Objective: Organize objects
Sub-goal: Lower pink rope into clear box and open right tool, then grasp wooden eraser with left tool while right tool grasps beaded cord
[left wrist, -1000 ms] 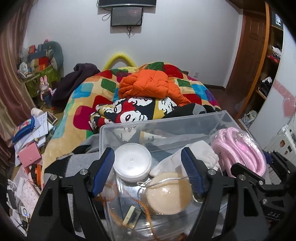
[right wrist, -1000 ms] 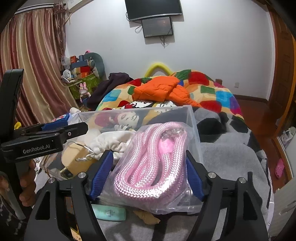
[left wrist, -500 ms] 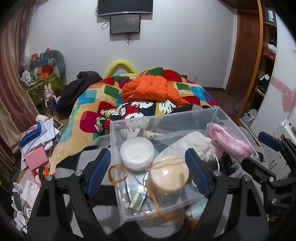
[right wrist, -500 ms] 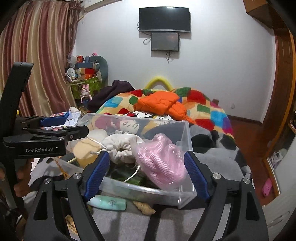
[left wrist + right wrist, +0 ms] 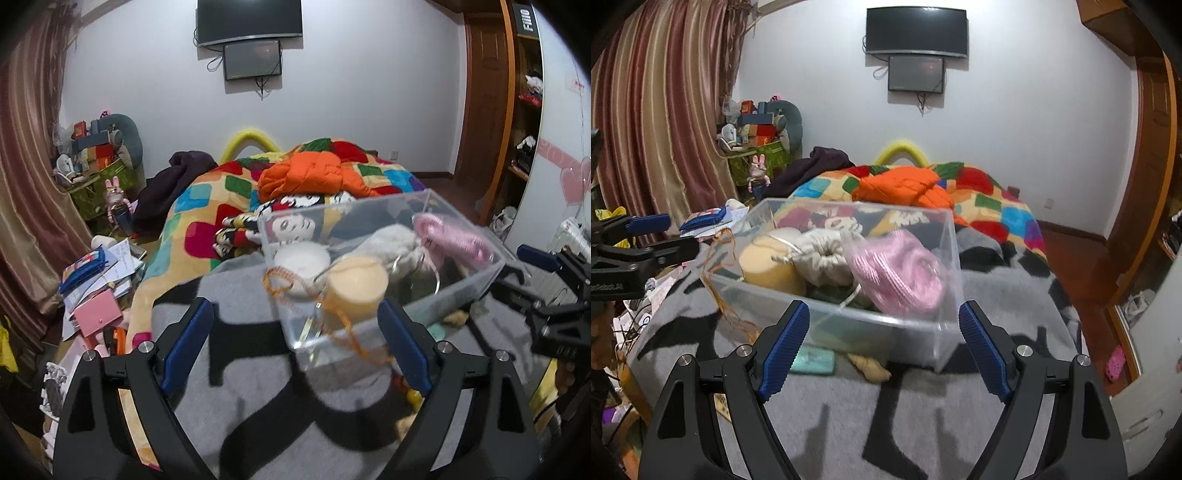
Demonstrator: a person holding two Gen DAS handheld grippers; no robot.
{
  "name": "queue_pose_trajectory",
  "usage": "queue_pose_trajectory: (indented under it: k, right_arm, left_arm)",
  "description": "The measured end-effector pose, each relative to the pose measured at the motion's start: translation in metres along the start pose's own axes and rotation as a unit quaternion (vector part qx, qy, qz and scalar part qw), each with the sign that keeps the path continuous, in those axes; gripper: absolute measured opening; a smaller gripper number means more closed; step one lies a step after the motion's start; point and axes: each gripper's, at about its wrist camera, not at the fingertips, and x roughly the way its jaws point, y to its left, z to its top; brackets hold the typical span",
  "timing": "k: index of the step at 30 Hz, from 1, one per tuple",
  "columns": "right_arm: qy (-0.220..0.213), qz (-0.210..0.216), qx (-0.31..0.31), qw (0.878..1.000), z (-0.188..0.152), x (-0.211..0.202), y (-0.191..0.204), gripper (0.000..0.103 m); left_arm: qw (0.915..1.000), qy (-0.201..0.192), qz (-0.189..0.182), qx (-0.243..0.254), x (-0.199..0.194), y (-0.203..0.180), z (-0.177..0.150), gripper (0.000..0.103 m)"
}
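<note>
Where a grey and black blanket (image 5: 923,398) covers the near end of the bed, a clear rectangular plastic box (image 5: 886,325) sits on it. Inside lie a bagged coil of pink rope (image 5: 901,277), a cream cloth bundle (image 5: 823,254), a round tan lump (image 5: 768,266) and a white round lid (image 5: 301,258). An orange beaded string (image 5: 720,280) hangs over the box's left wall. A mint-green flat case (image 5: 812,360) lies just beside the box's front. The right hand-held gripper (image 5: 882,347) is held wide apart, empty, near the front of the box. The left hand-held gripper (image 5: 295,350) is likewise spread wide, gripping nothing. Beyond, an orange puffy jacket (image 5: 905,188) rests on a multicoloured patchwork quilt (image 5: 997,206).
</note>
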Motion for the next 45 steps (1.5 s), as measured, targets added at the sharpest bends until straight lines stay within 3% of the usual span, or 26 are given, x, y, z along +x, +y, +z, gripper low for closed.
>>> queue_pose_trajectory:
  k: [15,21,32,40,45]
  right_arm:
    - [0.061,-0.016,0.023,0.998,-0.038,0.014,-0.019,0.081]
    - [0.084,-0.011,0.035,0.996,-0.050,0.024,-0.025,0.081]
    - [0.091,0.011,0.036,0.995,-0.054,0.026,-0.015,0.081]
    - [0.092,0.018,0.035,0.995,-0.056,0.025,-0.010,0.081]
    - [0.091,0.021,0.038,0.995,-0.056,0.025,-0.010,0.081]
  left_arm:
    - [0.9944,0.093,0.014,-0.048,0.032,0.038,-0.057,0.091]
    - [0.9917,0.113,-0.001,-0.061,0.037,0.038,-0.072,0.091]
    - [0.9919,0.110,-0.053,-0.037,0.021,-0.004,-0.082,0.091]
    - [0.9872,0.124,-0.100,0.003,0.019,-0.047,-0.091,0.091]
    - [0.9862,0.122,-0.111,0.017,0.019,-0.066,-0.093,0.091]
